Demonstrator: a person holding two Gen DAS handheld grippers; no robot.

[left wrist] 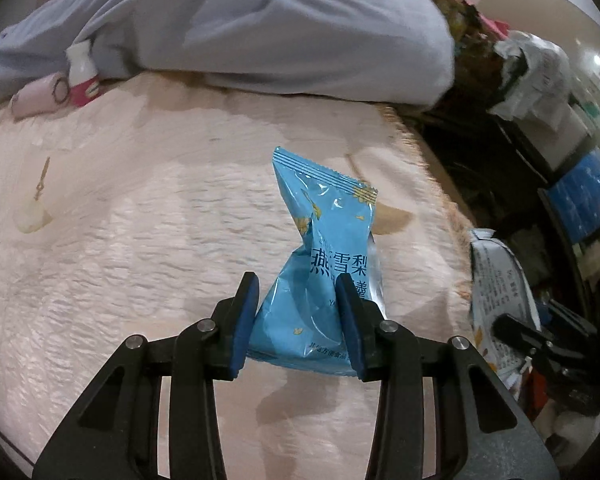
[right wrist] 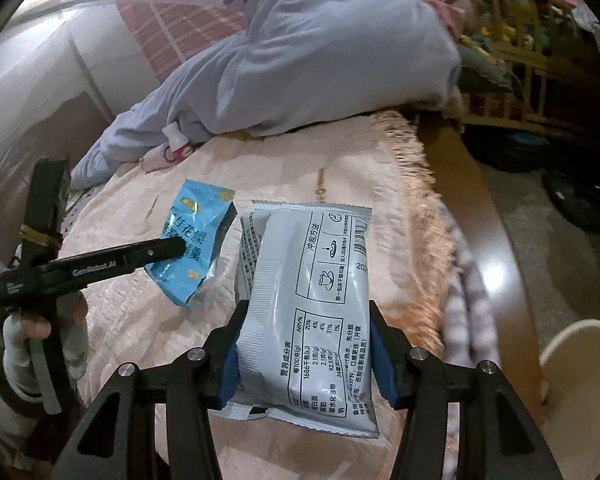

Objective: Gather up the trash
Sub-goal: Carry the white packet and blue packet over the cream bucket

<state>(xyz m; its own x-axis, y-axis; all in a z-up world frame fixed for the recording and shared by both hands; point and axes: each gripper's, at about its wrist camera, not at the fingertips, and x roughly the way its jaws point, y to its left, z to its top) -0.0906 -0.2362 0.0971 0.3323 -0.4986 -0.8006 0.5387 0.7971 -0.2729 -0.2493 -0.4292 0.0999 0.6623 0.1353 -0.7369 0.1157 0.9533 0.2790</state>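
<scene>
**Both packets held, bin at lower right**

The left claw [left wrist: 296, 320] is partly closed with its blue pads pressing the sides of a blue snack packet [left wrist: 324, 256], whose long axis runs up the frame away from the claw, clear of the pink bedspread [left wrist: 140, 240]. The right claw [right wrist: 304, 348] is likewise partly closed on a grey sachet [right wrist: 312, 312], long axis also pointing up the frame. In the right wrist view the left claw and its blue packet sit at centre left, just beside the sachet. A pale round container [right wrist: 576, 364], possibly the bin, shows at the lower right edge of that view, beyond the bed's fringe. It lies on the right claw's side, so I judge the sachet has the shorter trip.
</scene>
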